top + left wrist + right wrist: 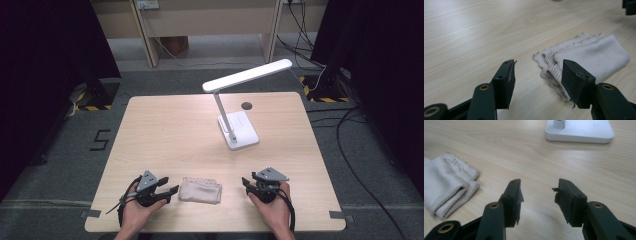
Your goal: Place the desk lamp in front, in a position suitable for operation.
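From the high view I see a light wooden worktop (pixel 165 130) with a white desk lamp (pixel 239 125) standing toward its far right, its flat head reaching out over the wood. A folded beige cloth (pixel 200 190) lies near the front edge, between my two tools. The left tool (pixel 169 192) rests in the left hand (pixel 136 210) just beside the cloth's left end; the right tool (pixel 246 184) sits in the right hand (pixel 270 206), a little apart from the cloth's right end.

In the left gripper view my jaws are spread with nothing between them, and the cloth (pixel 584 60) lies just ahead, partly behind the right jaw; whether that jaw touches it I cannot tell.

In the right gripper view the jaws are spread over bare wood, the cloth (pixel 446 186) off to the left and the lamp's base (pixel 580 131) farther ahead.
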`<action>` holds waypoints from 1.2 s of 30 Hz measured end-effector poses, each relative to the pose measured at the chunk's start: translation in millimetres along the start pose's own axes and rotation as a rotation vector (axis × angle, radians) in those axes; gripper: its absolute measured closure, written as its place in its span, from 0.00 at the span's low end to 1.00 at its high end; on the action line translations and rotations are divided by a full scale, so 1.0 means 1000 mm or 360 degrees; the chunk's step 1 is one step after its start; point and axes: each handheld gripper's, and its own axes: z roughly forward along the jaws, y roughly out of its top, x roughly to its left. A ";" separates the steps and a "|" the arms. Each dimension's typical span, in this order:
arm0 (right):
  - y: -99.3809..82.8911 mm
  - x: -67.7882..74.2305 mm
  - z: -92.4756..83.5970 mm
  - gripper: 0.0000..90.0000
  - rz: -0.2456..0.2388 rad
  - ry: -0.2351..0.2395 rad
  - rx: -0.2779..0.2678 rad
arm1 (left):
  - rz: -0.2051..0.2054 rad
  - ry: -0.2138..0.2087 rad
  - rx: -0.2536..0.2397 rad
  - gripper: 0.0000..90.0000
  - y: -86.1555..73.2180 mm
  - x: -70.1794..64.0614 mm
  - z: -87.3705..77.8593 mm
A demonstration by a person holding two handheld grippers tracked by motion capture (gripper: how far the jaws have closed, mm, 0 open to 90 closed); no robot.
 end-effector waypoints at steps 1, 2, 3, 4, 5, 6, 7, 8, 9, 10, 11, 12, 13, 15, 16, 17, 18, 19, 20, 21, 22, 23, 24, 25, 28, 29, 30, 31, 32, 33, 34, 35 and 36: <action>0.000 0.000 0.000 0.63 0.0000 0.0000 0.0000 | 0.0000 0.0000 0.0000 0.47 0.000 0.000 0.000; 0.005 -0.003 0.005 0.67 0.0016 -0.0007 0.0028 | 0.0031 0.0013 -0.0001 0.47 0.007 0.001 0.003; 0.005 -0.003 0.005 0.67 0.0016 -0.0007 0.0028 | 0.0031 0.0013 -0.0001 0.46 0.007 0.001 0.003; 0.011 -0.007 0.011 0.70 0.0006 -0.0026 0.0049 | 0.0037 0.0008 -0.0015 0.46 0.015 0.002 0.006; 0.011 -0.007 0.011 0.70 0.0006 -0.0026 0.0049 | 0.0037 0.0008 -0.0015 0.46 0.015 0.002 0.006; 0.013 -0.009 0.013 0.71 -0.0008 -0.0037 0.0050 | 0.0050 0.0003 -0.0021 0.46 0.020 0.002 0.008; 0.017 -0.012 0.017 0.72 0.0002 -0.0056 0.0052 | 0.0073 -0.0001 -0.0021 0.46 0.024 0.003 0.010; 0.023 -0.017 0.022 0.73 0.0020 -0.0077 0.0051 | 0.0095 -0.0018 -0.0022 0.45 0.031 0.004 0.015; 0.023 -0.017 0.022 0.73 0.0020 -0.0077 0.0051 | 0.0095 -0.0018 -0.0022 0.45 0.031 0.004 0.015; 0.025 -0.019 0.023 0.74 0.0026 -0.0088 0.0051 | 0.0107 -0.0024 -0.0016 0.45 0.035 0.004 0.018; 0.029 -0.022 0.026 0.75 0.0043 -0.0100 0.0055 | 0.0118 -0.0030 -0.0014 0.45 0.040 0.005 0.022; 0.033 -0.024 0.029 0.76 0.0041 -0.0109 0.0048 | 0.0119 -0.0035 -0.0005 0.44 0.042 0.004 0.024; 0.036 -0.026 0.030 0.76 0.0040 -0.0114 0.0047 | 0.0128 -0.0041 -0.0008 0.44 0.046 0.005 0.027; 0.044 -0.031 0.034 0.77 0.0043 -0.0131 0.0043 | 0.0123 -0.0057 -0.0006 0.44 0.052 0.004 0.033; 0.044 -0.031 0.034 0.77 0.0043 -0.0131 0.0043 | 0.0125 -0.0061 -0.0003 0.44 0.055 0.004 0.036; 0.046 -0.032 0.036 0.78 0.0049 -0.0135 0.0047 | 0.0125 -0.0066 -0.0012 0.44 0.058 0.004 0.039; 0.049 -0.033 0.037 0.78 0.0045 -0.0139 0.0044 | 0.0119 -0.0068 -0.0012 0.44 0.062 0.004 0.042; 0.052 -0.036 0.039 0.79 0.0036 -0.0144 0.0046 | 0.0115 -0.0071 -0.0019 0.44 0.066 0.004 0.045; 0.054 -0.037 0.041 0.79 0.0047 -0.0150 0.0045 | 0.0114 -0.0075 -0.0023 0.45 0.068 0.004 0.046; 0.056 -0.039 0.042 0.79 0.0040 -0.0159 0.0044 | 0.0111 -0.0078 -0.0031 0.45 0.072 0.003 0.048; 0.059 -0.041 0.043 0.79 0.0035 -0.0171 0.0041 | 0.0113 -0.0085 -0.0035 0.44 0.076 0.003 0.050; 0.061 -0.042 0.044 0.80 0.0037 -0.0190 0.0042 | 0.0122 -0.0089 -0.0039 0.44 0.081 0.002 0.053; 0.064 -0.044 0.046 0.81 0.0008 -0.0204 0.0033 | 0.0127 -0.0093 -0.0042 0.44 0.084 0.002 0.055; 0.066 -0.046 0.047 0.81 0.0023 -0.0207 0.0031 | 0.0126 -0.0100 -0.0052 0.44 0.090 0.001 0.058; 0.074 -0.054 0.054 0.82 0.0047 -0.0235 0.0032 | 0.0141 -0.0114 -0.0074 0.44 0.106 -0.002 0.066; 0.077 -0.058 0.057 0.82 0.0061 -0.0244 0.0033 | 0.0153 -0.0108 -0.0077 0.44 0.111 -0.004 0.069; 0.078 -0.061 0.059 0.82 0.0066 -0.0253 0.0037 | 0.0160 -0.0111 -0.0080 0.44 0.116 -0.005 0.071; 0.080 -0.064 0.061 0.82 0.0061 -0.0263 0.0041 | 0.0169 -0.0113 -0.0080 0.44 0.121 -0.006 0.074; 0.082 -0.069 0.066 0.81 0.0056 -0.0289 0.0064 | 0.0182 -0.0108 -0.0082 0.44 0.128 -0.008 0.080; 0.082 -0.069 0.066 0.81 0.0056 -0.0289 0.0064 | 0.0182 -0.0108 -0.0082 0.43 0.128 -0.008 0.080; 0.082 -0.071 0.068 0.80 0.0046 -0.0297 0.0076 | 0.0196 -0.0100 -0.0076 0.43 0.133 -0.010 0.083; 0.082 -0.073 0.070 0.80 0.0041 -0.0313 0.0092 | 0.0205 -0.0101 -0.0079 0.42 0.136 -0.011 0.087; 0.082 -0.075 0.071 0.79 0.0047 -0.0317 0.0099 | 0.0207 -0.0101 -0.0078 0.42 0.140 -0.012 0.089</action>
